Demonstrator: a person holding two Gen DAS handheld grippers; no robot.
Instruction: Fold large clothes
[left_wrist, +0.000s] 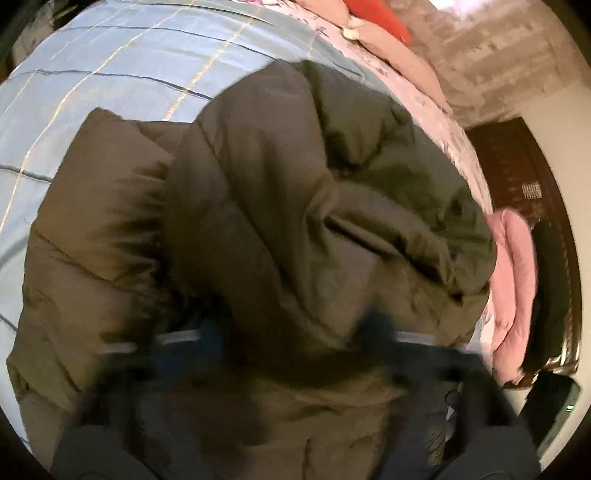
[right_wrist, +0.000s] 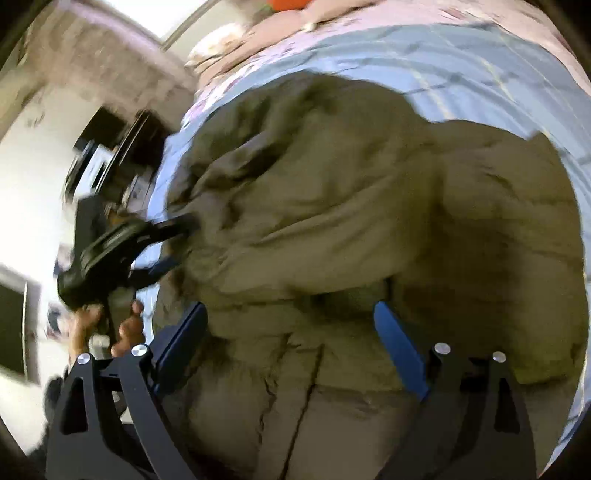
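A large olive-green padded jacket (left_wrist: 258, 221) lies bunched on the bed; it also fills the right wrist view (right_wrist: 351, 221). My left gripper (left_wrist: 291, 332) hovers over its near part, blurred, its fingers wide apart. In the right wrist view the left gripper (right_wrist: 177, 243) is at the jacket's left edge, fingers spread around the fabric edge. My right gripper (right_wrist: 291, 325) is open, its blue fingers (right_wrist: 399, 347) spread wide just above the jacket's lower part, holding nothing.
The bed has a light blue checked sheet (left_wrist: 110, 74) and a pink floral cover (left_wrist: 424, 99). Pink bedding (left_wrist: 517, 277) is piled at the bed's right side. A dark wooden cabinet (left_wrist: 517, 166) stands by the wall. A red pillow (left_wrist: 384, 18) lies at the head.
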